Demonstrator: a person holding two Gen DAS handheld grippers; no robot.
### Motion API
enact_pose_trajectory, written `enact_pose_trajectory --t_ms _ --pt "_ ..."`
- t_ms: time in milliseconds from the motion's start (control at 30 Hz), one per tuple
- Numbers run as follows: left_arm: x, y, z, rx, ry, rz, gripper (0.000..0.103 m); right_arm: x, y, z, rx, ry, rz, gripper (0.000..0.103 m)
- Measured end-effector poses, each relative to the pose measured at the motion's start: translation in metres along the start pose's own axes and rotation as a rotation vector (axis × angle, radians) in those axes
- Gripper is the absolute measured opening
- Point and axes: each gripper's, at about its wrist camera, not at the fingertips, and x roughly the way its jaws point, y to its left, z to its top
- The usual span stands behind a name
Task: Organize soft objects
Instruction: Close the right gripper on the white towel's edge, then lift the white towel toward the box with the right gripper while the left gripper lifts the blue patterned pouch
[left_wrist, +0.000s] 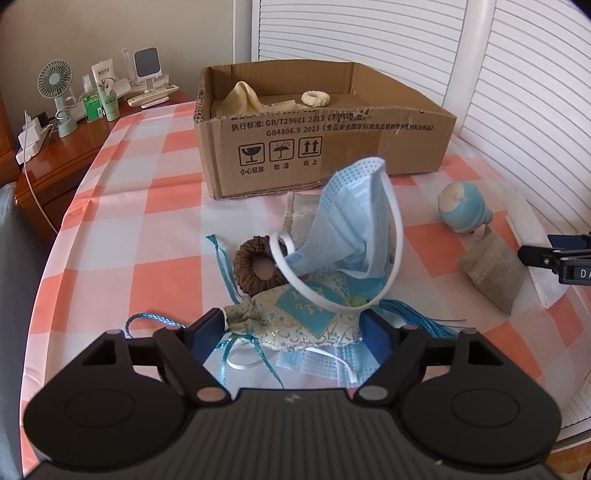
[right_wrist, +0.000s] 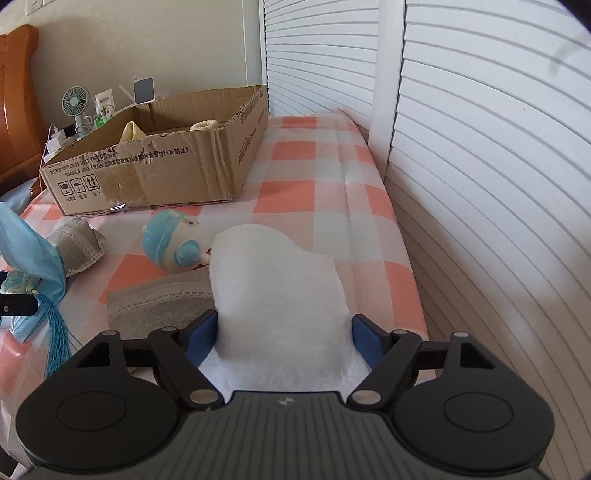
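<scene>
1. Holding two soft items at once, we had our left gripper (left_wrist: 291, 332) clenched on a plump blue-and-cream embroidered fabric sachet (left_wrist: 299, 314), with a pale blue pleated paper face mask (left_wrist: 347, 218) draped up over it by its white ear loop.
2. Our right gripper (right_wrist: 284, 332) was grasping a white fleecy cloth (right_wrist: 277, 288) between its blue pads, the cloth standing up between the fingers.
3. Just beyond the sachet lay a brown knitted ring-shaped hair tie (left_wrist: 258, 266); a grey lace-edged fabric pouch (left_wrist: 491, 269) and a round blue-and-cream plush doll (left_wrist: 463, 210) sat further right on the orange-and-white checked tablecloth (left_wrist: 147, 206).
4. Farthest stood the open shallow brown cardboard box (left_wrist: 325, 144), already containing a cream cloth (left_wrist: 242, 98) and a cream ring-shaped hair tie (left_wrist: 316, 98).
5. We judged the step to be pickup completed, transport pending. Next we needed to lift both loads clear over the box's near wall and release inside, minding that the loosely draped mask could slip off.
</scene>
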Motion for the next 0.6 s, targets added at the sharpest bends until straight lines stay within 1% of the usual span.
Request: enact_pose_trajectory --t_ms 67,100,133,167,200,233,267,300,367,433,467,500,600 --pt "-0.002 -0.001 0.001 0.004 -0.007 -0.004 0.085 -0.003 0.001 0.000 0.000 -0.002 0.020 0.062" --pt "-0.003 -0.001 0.001 0.006 -0.009 -0.002 0.085 -0.003 0.002 0.000 -0.002 0.000 0.021 0.057" --pt "-0.003 -0.001 0.001 0.006 -0.012 0.001 0.085 -0.003 0.004 0.000 -0.009 0.005 0.011 0.047" --pt "-0.003 -0.001 0.002 0.006 -0.015 0.001 0.085 -0.004 0.006 0.001 -0.024 0.008 -0.009 0.041" --pt "-0.003 -0.001 0.002 0.006 -0.017 -0.002 0.084 -0.004 0.007 0.001 -0.033 0.009 -0.015 0.038" --pt "-0.004 0.000 0.002 0.003 -0.023 -0.002 0.083 -0.006 0.008 0.002 -0.035 0.008 -0.012 0.032" --pt "-0.004 0.000 0.002 0.001 -0.026 0.000 0.078 -0.007 0.007 0.003 -0.030 0.007 -0.011 0.029" --pt "-0.005 0.000 0.002 0.001 -0.027 -0.003 0.070 -0.009 0.006 0.004 -0.026 0.005 -0.010 0.028" --pt "-0.006 0.001 0.002 0.003 -0.026 -0.011 0.066 -0.014 0.004 0.006 -0.026 -0.003 -0.004 0.022" --pt "-0.007 0.001 0.002 0.006 -0.031 -0.010 0.055 -0.016 0.004 0.007 -0.028 -0.008 -0.003 0.021" --pt "-0.008 0.002 0.002 0.005 -0.032 -0.012 0.045 -0.017 0.004 0.008 -0.029 -0.011 -0.003 0.020" --pt "-0.008 0.003 0.002 0.002 -0.031 -0.016 0.038 -0.018 0.004 0.009 -0.029 -0.012 -0.002 0.020" --pt "-0.012 0.007 0.001 -0.005 -0.030 -0.023 0.033 -0.022 0.004 0.012 -0.026 -0.020 0.013 0.019"
